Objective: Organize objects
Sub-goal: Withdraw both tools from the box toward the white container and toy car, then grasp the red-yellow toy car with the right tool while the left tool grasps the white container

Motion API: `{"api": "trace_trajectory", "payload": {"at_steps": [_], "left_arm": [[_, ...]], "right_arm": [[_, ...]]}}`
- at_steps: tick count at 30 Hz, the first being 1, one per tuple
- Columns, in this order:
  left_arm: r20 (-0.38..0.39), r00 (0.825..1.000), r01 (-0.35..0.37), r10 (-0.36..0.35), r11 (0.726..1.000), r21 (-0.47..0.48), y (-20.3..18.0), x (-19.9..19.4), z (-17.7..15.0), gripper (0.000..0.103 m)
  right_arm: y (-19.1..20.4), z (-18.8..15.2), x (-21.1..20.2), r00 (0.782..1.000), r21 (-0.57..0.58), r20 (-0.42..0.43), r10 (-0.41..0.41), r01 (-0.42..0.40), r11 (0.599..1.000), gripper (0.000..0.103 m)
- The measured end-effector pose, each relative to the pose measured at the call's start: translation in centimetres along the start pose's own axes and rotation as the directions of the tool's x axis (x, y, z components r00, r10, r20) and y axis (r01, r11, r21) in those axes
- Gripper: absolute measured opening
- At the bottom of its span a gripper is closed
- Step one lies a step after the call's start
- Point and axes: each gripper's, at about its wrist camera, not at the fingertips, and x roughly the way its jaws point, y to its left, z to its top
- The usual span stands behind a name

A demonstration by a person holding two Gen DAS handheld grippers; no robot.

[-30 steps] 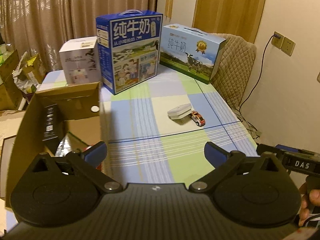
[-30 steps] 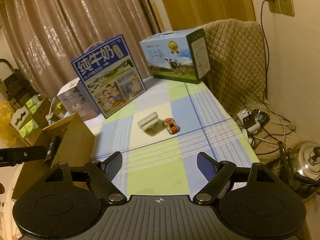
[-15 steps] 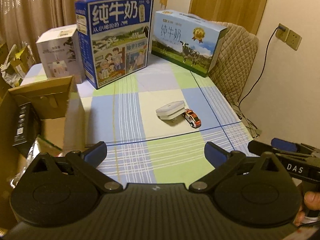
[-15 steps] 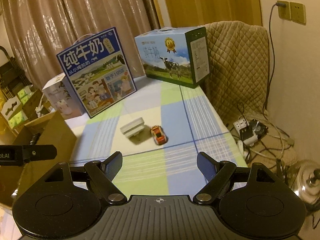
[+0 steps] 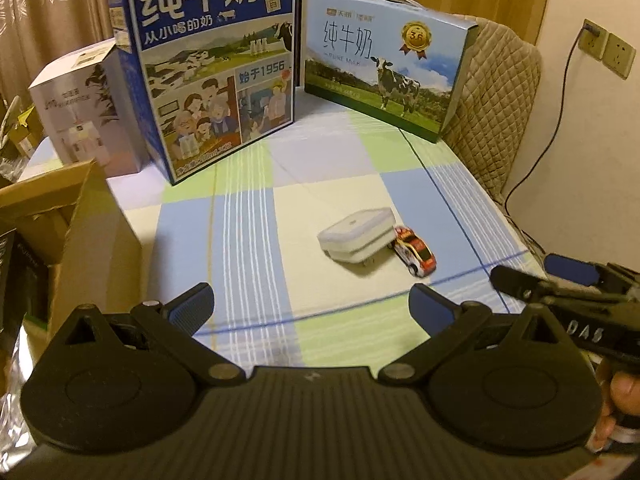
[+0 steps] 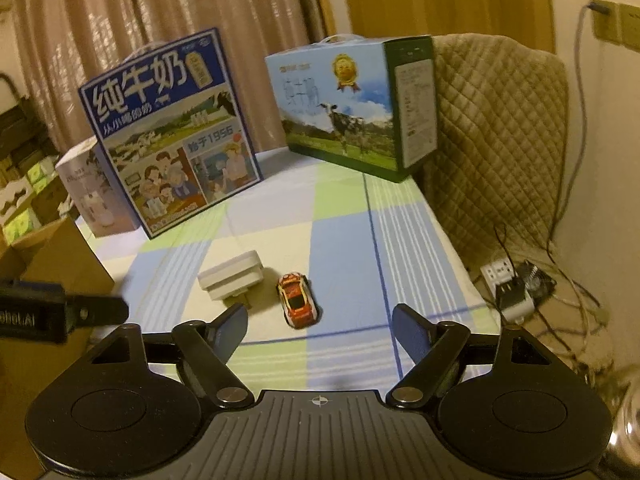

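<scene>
A small orange and white toy car [image 6: 298, 299] stands on the checked tablecloth beside a white charger block [image 6: 232, 280]. Both also show in the left wrist view, the car [image 5: 415, 256] to the right of the block [image 5: 356, 238]. My right gripper [image 6: 319, 330] is open and empty, just short of the car, with the car roughly between its fingers' lines. My left gripper [image 5: 311, 307] is open and empty, farther back over the cloth. The right gripper's fingers [image 5: 516, 280] show at the right in the left wrist view.
A dark blue milk carton box [image 5: 208, 64], a light blue milk box [image 5: 384, 64] and a white box [image 5: 80, 108] stand at the back. An open cardboard box [image 5: 60, 220] is at the left. A quilted chair [image 6: 500, 140] and cables [image 6: 516, 292] lie past the right edge.
Both grippers have moved forward toward the toy car and block, which now look larger and nearer. Both stay open. The car and block have not moved.
</scene>
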Motion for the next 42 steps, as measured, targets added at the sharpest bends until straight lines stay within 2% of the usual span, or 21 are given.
{"api": "trace_trajectory", "payload": {"at_steps": [7,14,21,27,33,36,39,42], "left_arm": [[0.016,1.000,-0.018,0.018,1.000,-0.013,0.6,2.7,1.7,0.102],[0.003,1.000,-0.026,0.027,0.999,-0.045,1.6,5.0,2.0,0.102],[-0.010,1.000,-0.027,0.027,0.995,-0.092,2.5,6.5,1.7,0.102],[-0.012,1.000,-0.008,0.007,0.996,-0.093,2.4,7.2,1.2,0.102],[-0.018,1.000,-0.002,0.000,0.994,-0.107,2.8,7.6,0.7,0.102],[-0.028,1.000,0.007,-0.010,0.993,-0.118,3.1,7.8,0.6,0.102],[-0.027,1.000,0.009,-0.012,0.992,-0.124,3.3,7.8,0.6,0.102],[-0.021,1.000,0.016,-0.019,0.991,-0.134,3.3,7.8,0.8,0.102]], "right_arm": [[0.7,-0.3,3.9,0.999,-0.135,-0.016,0.038,-0.040,0.990,0.057],[1.5,-0.1,7.5,0.997,-0.188,-0.038,0.066,-0.072,0.980,0.046],[2.0,-0.1,10.4,0.997,-0.218,-0.058,0.056,-0.068,0.974,0.037],[2.5,-0.4,11.8,0.997,-0.264,-0.070,0.029,-0.046,0.963,0.029],[2.1,0.0,11.9,0.997,-0.233,-0.073,0.021,-0.038,0.972,0.023],[2.1,0.3,11.7,0.995,-0.211,-0.074,0.061,-0.075,0.975,0.023],[2.6,0.1,11.4,0.984,-0.231,-0.094,0.153,-0.171,0.958,0.023],[2.7,0.0,11.3,0.983,-0.229,-0.097,0.156,-0.175,0.958,0.023]]}}
